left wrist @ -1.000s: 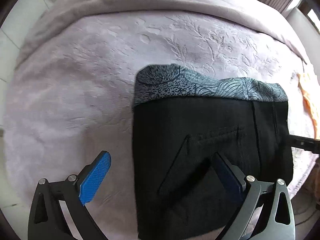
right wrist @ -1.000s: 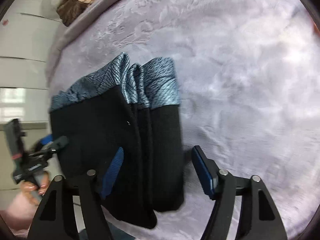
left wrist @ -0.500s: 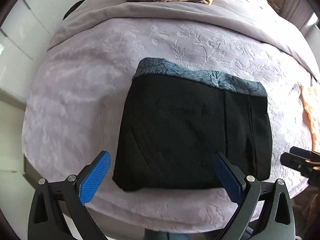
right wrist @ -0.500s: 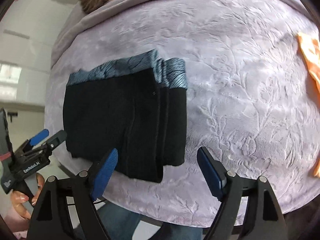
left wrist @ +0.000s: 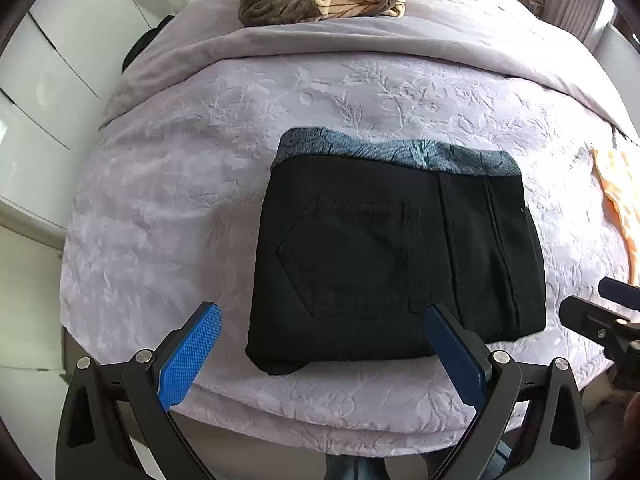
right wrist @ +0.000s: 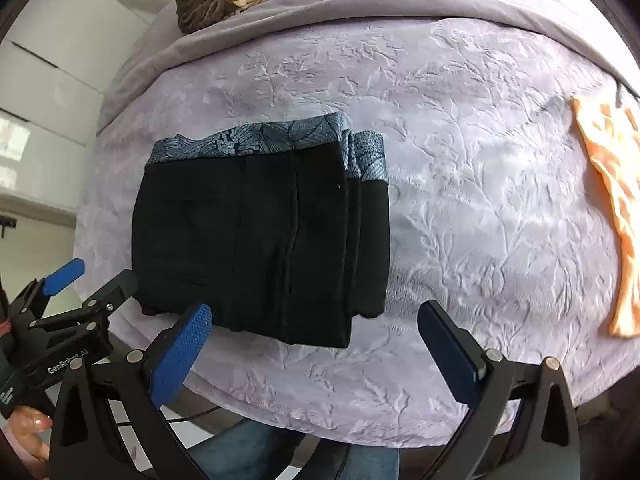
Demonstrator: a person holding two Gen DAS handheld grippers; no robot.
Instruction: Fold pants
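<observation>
Both tongs, left and right, hover wide, empty, above folded pants.

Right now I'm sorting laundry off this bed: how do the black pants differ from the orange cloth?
The black pants are folded into a compact stacked rectangle; the orange cloth lies as a loose, rumpled strip. The pants sit near the bed's front edge, close to the open left gripper and open right gripper; the cloth lies far to the right. Both rest on the lilac bedspread.
</observation>
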